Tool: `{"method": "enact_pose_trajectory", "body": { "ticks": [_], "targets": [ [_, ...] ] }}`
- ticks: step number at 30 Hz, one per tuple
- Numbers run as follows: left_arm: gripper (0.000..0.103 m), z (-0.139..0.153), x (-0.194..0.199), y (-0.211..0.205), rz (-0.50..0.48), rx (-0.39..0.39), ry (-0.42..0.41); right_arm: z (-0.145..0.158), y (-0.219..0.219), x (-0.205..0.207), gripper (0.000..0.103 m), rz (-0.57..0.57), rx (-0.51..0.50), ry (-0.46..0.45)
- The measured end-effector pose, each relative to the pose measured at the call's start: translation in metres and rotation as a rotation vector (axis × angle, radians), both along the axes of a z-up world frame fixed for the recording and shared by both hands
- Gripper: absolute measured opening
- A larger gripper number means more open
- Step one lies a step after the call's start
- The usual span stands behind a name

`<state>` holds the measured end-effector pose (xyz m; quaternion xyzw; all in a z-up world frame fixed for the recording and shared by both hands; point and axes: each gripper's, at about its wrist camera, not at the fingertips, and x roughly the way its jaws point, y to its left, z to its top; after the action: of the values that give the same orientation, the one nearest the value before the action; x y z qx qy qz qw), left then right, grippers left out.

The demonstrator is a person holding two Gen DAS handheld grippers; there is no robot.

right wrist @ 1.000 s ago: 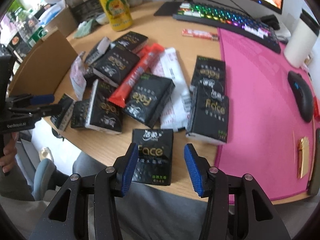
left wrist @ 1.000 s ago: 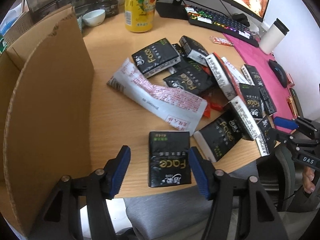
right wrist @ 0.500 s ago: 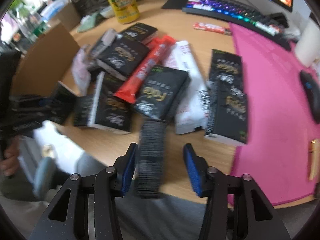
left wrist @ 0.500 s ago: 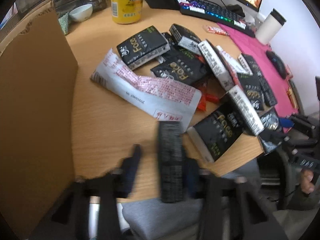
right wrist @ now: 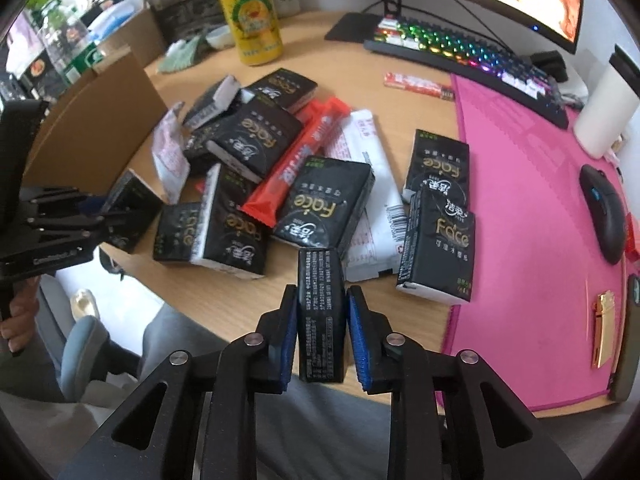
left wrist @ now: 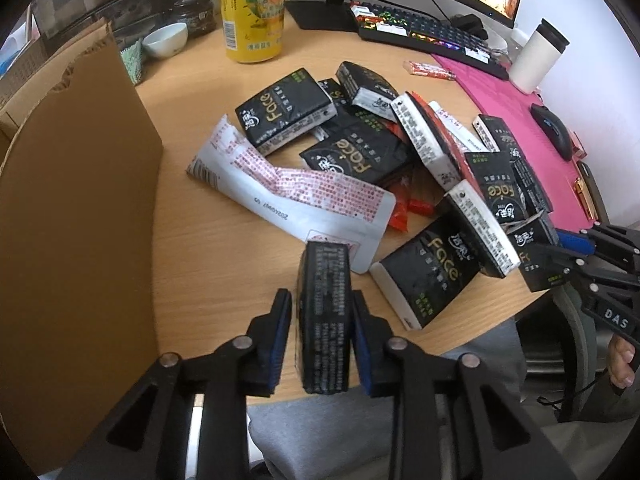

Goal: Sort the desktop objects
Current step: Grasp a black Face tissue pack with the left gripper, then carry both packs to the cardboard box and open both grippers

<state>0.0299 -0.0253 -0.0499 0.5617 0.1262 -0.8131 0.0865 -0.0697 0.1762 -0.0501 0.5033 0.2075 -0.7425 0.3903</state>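
Left wrist view shows the left gripper [left wrist: 320,334] clamped on a black tissue pack [left wrist: 323,316], its jaws having just eased slightly around it, the pack standing on edge over the near rim of the desk [left wrist: 224,248]. In the right wrist view the right gripper [right wrist: 322,336] has just been closing and now clamps a second pack [right wrist: 321,312] the same way. Each pack's long axis runs along the fingers, pointing away from the camera and down toward the desk, narrow printed side facing up. Sorting looks barely begun: a pile of packs [right wrist: 320,200], a white pouch [left wrist: 296,196] and a red wrapper [right wrist: 296,164] lie mixed mid-desk. The cardboard box [left wrist: 72,208] at left appears the likely bin; its inside is not visible.
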Motion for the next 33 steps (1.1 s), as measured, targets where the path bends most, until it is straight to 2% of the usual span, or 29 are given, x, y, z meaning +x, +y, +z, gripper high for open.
{"method": "enact_pose_trajectory", "body": {
  "ticks": [13,16,20,23,24,27,31,33],
  "targets": [
    [0.032,0.005,0.013,0.007,0.003,-0.037,-0.015,0.001,0.004,0.007,0.026,0.011,-0.002,-0.002],
    [0.037,0.006,0.015,0.008,-0.002,-0.046,-0.015,0.000,0.003,0.007,0.026,0.008,0.002,0.000],
    [0.037,0.007,0.015,0.008,0.001,-0.049,-0.011,-0.002,0.000,0.007,0.019,0.015,0.019,0.000],
    [0.021,0.007,0.016,0.008,-0.004,-0.042,-0.017,-0.001,-0.001,0.007,0.019,0.021,0.021,0.003],
    [0.021,0.008,0.016,0.007,-0.002,-0.040,-0.015,0.001,-0.001,0.007,0.019,0.025,0.018,0.001],
    [0.021,0.015,0.019,0.005,-0.001,-0.054,-0.002,0.017,-0.002,0.008,0.019,0.054,-0.003,0.014],
    [0.021,0.048,0.030,-0.001,-0.011,-0.047,0.074,0.050,-0.013,0.007,0.019,0.106,-0.043,0.063],
    [0.021,0.066,0.036,-0.006,-0.002,-0.071,0.112,0.067,-0.028,0.010,0.019,0.156,-0.071,0.078]
  ]
}}
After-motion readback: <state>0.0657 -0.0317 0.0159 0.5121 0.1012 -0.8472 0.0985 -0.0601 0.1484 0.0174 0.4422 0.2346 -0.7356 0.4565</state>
